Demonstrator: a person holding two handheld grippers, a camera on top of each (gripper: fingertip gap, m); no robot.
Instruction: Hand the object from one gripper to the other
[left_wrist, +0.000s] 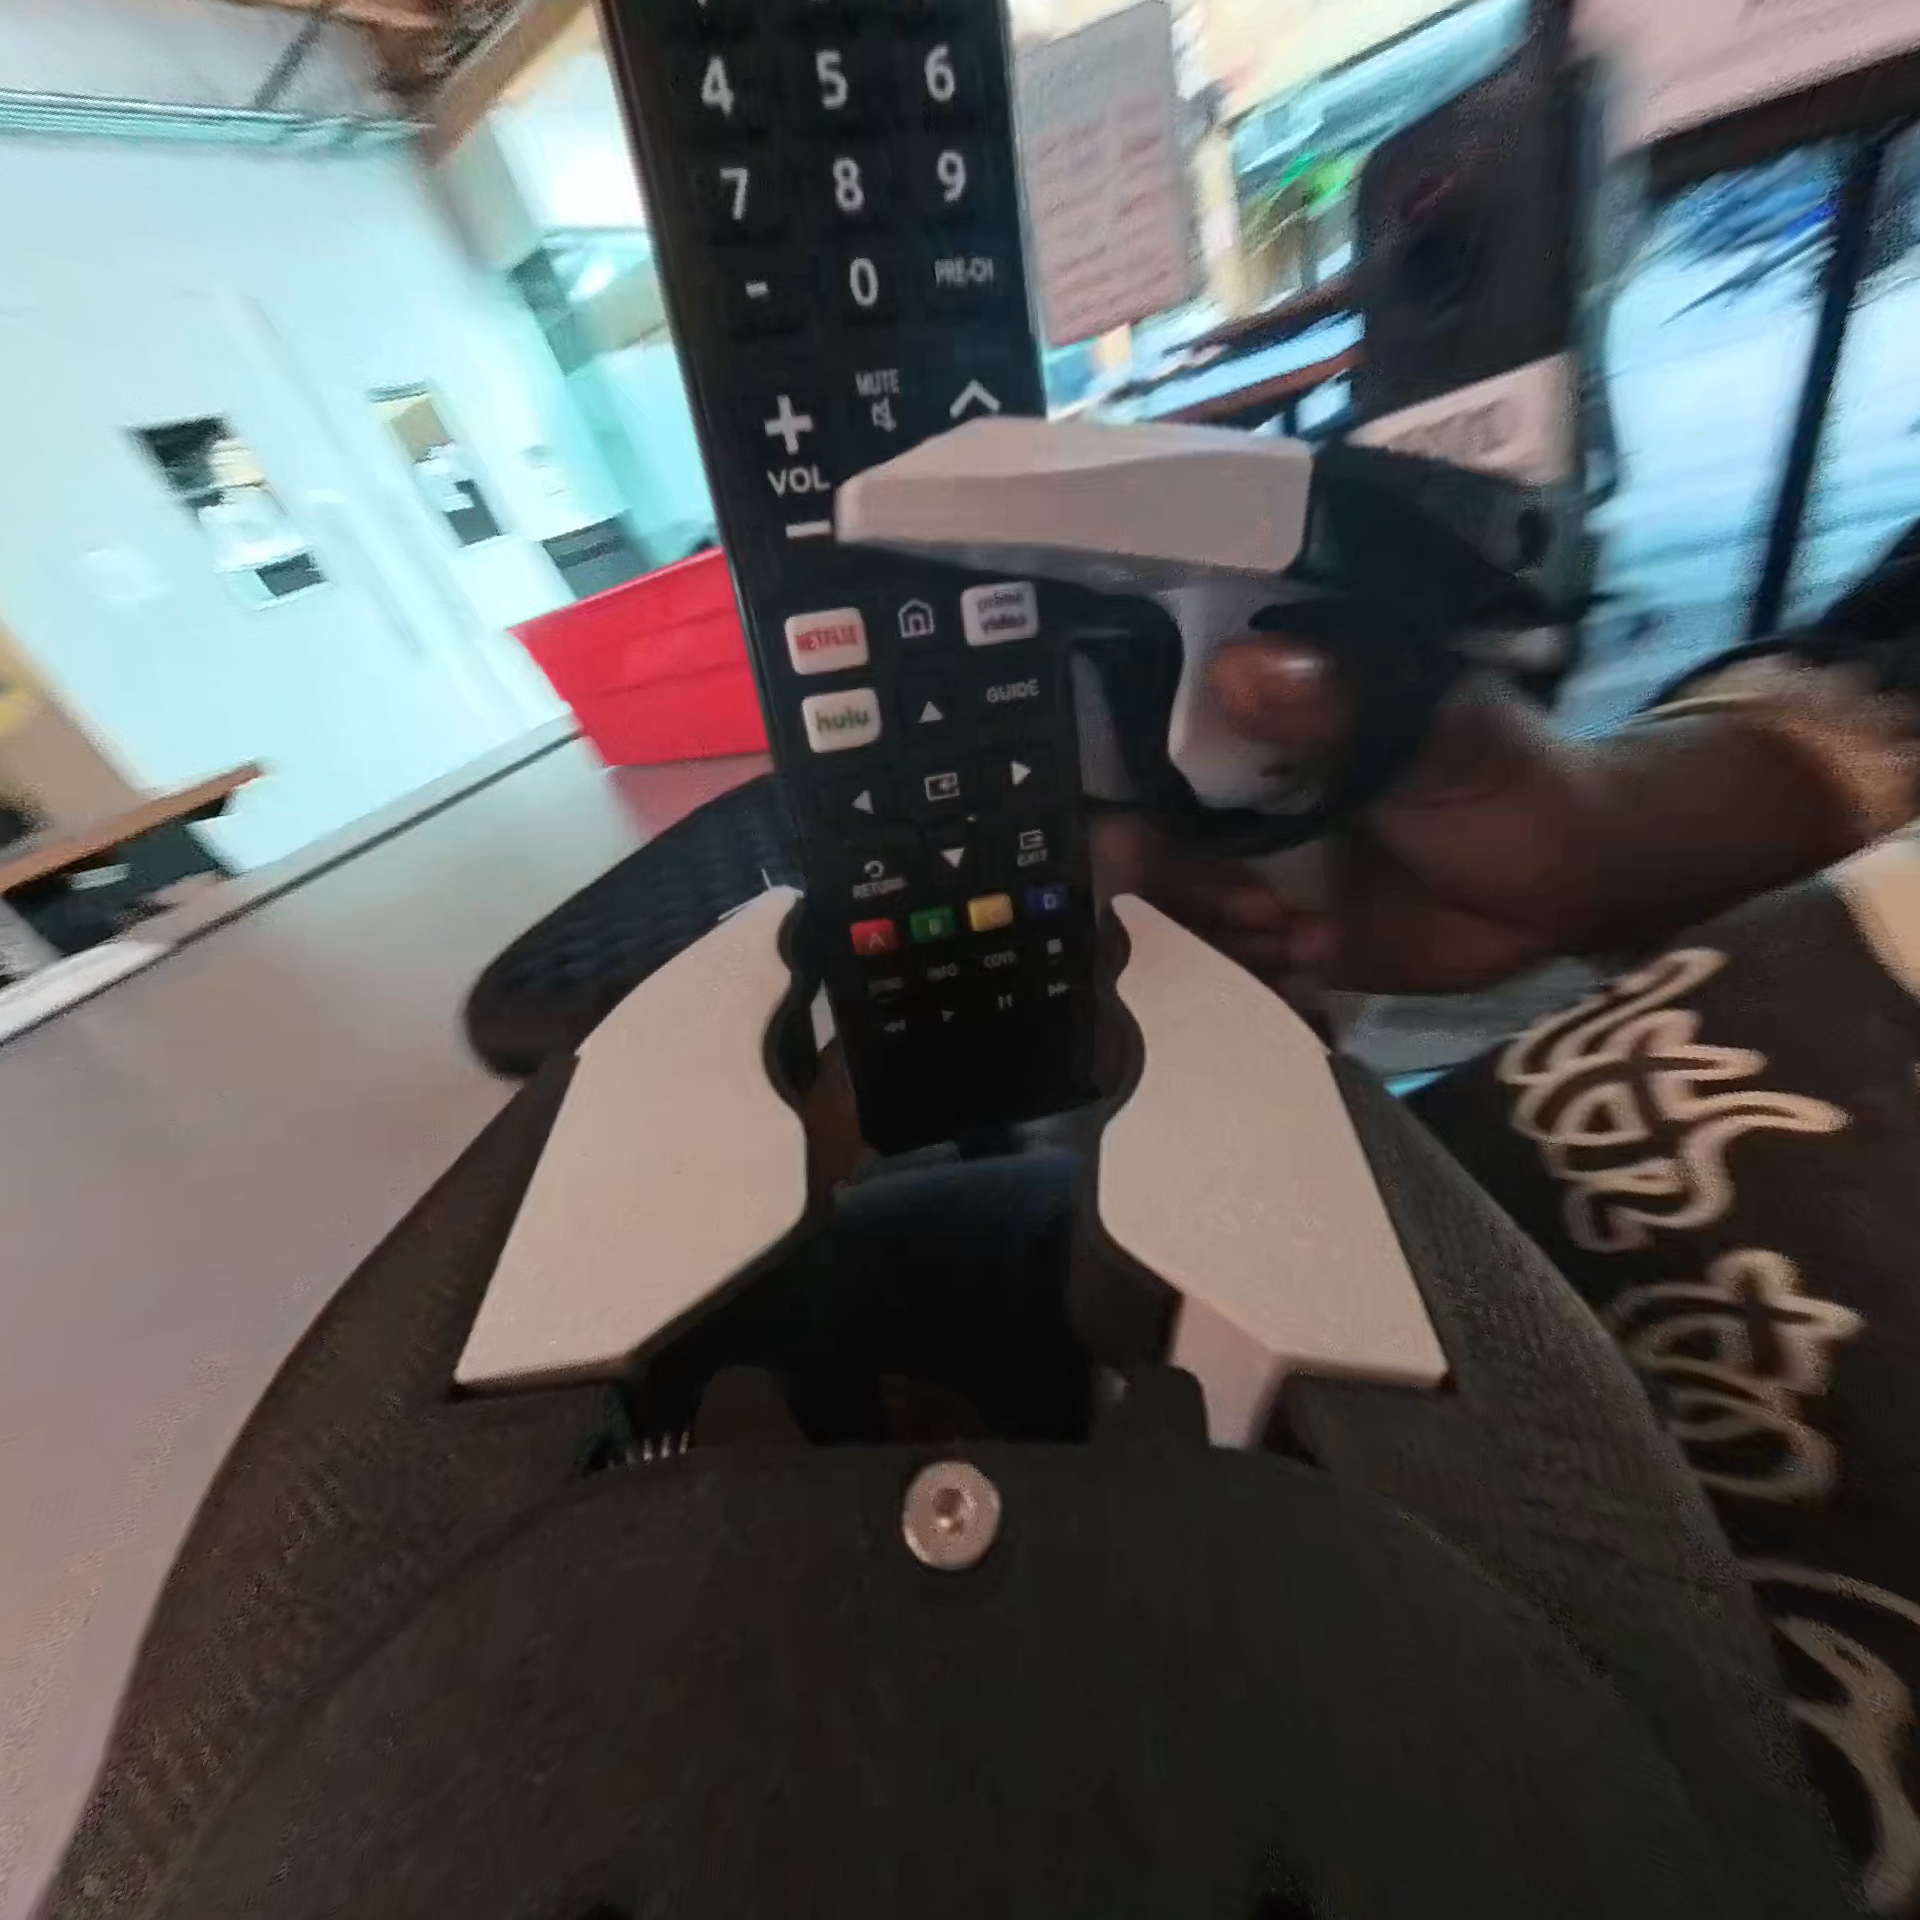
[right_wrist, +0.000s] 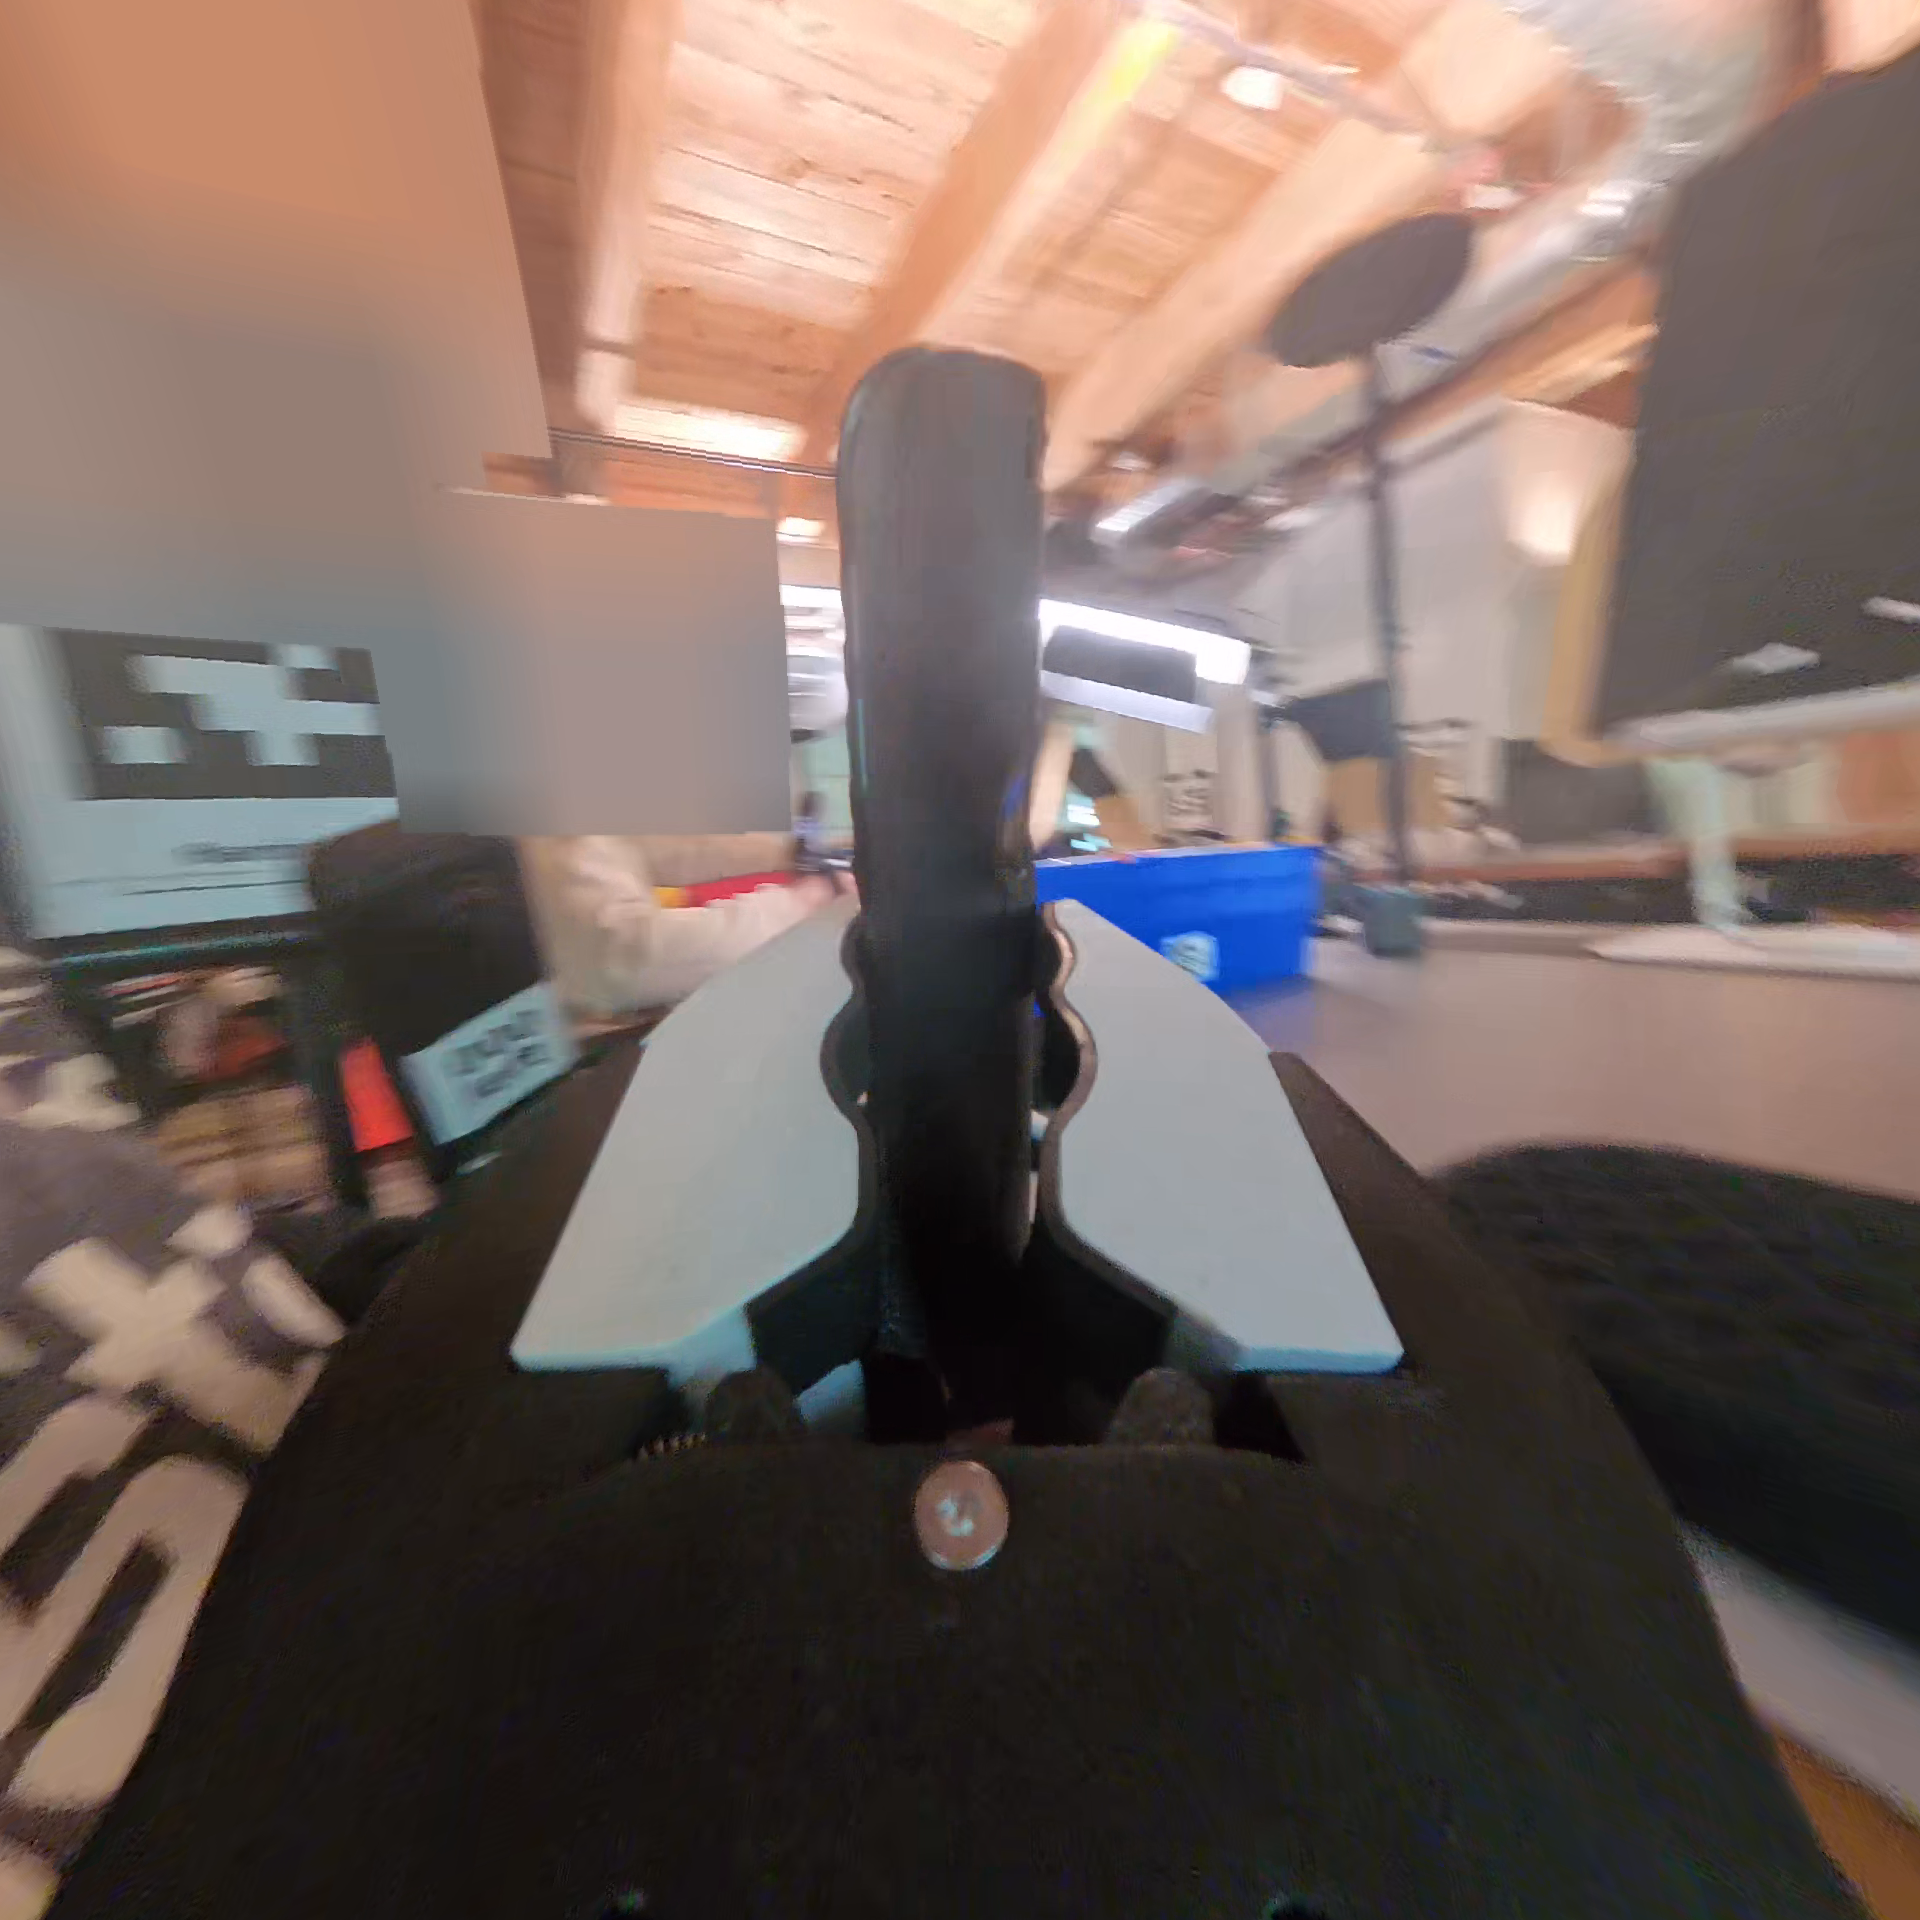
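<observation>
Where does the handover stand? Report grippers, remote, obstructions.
Left gripper shut on the remote's bottom end. Right gripper clamped across its middle. Black TV remote upright, held by both. Nothing in the way.

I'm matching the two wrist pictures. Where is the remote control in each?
Left wrist view: remote control stands centre, buttons facing the camera, between the left gripper fingers.
Right wrist view: remote control centre, seen edge-on, clamped in the right gripper.
Shared landmark: the right gripper, crossing the remote from the right.
</observation>
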